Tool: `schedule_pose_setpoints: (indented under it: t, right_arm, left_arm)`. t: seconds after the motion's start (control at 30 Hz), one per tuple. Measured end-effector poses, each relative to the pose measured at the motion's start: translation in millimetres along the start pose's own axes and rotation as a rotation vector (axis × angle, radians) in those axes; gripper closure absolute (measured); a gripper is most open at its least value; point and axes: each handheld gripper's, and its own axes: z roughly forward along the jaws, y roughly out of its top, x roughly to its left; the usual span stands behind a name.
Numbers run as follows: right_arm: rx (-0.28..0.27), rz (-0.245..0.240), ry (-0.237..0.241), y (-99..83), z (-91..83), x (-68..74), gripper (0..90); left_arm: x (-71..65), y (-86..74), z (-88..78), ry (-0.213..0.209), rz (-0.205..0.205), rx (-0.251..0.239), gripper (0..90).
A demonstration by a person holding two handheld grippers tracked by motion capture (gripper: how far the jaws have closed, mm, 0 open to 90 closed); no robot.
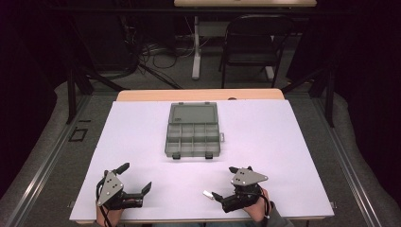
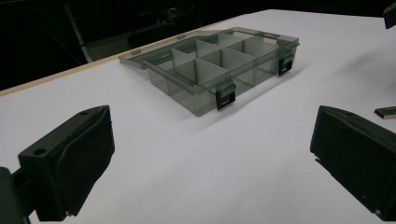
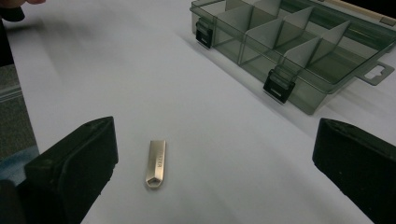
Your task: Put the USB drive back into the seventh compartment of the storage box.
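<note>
A grey see-through compartment box (image 1: 194, 135) lies in the middle of the white table top (image 1: 283, 142), its lid (image 1: 193, 113) folded back flat and its compartments bare. A small silver USB stick (image 1: 208, 193) rests near the front edge. My right gripper (image 1: 224, 182) stands open just right of the stick, which lies between its jaws nearer the left one, untouched (image 3: 156, 163). My left gripper (image 1: 135, 177) is open at the front left with nothing in it. It faces the box (image 2: 219, 65), and the stick (image 2: 386, 112) shows at its far right.
Two black latches (image 3: 279, 86) hang on the box's front wall. Behind the table stand a black folding chair (image 1: 255, 42) and a white table leg (image 1: 196, 47), with cables on the floor. Bare white surface lies between grippers and box.
</note>
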Motion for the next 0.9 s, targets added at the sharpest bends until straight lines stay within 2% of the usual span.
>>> schedule_pose_setpoints:
  t: [0.4,0.7,0.9]
  right_arm:
    - [0.032,0.009,0.02,0.8,10.0,10.6,0.0]
    - [0.057,-0.014,0.049,0.9,18.5,19.4,0.0]
    - [0.077,-0.022,0.049,-1.2,22.3,23.1,1.5]
  left_arm:
    - [-0.3,0.0,0.7,0.005,-0.002,0.004,0.0]
    - [0.0,0.2,0.3,0.001,-0.002,0.0,0.0]
    - [-0.5,0.4,0.4,-0.002,-0.002,-0.004,0.0]
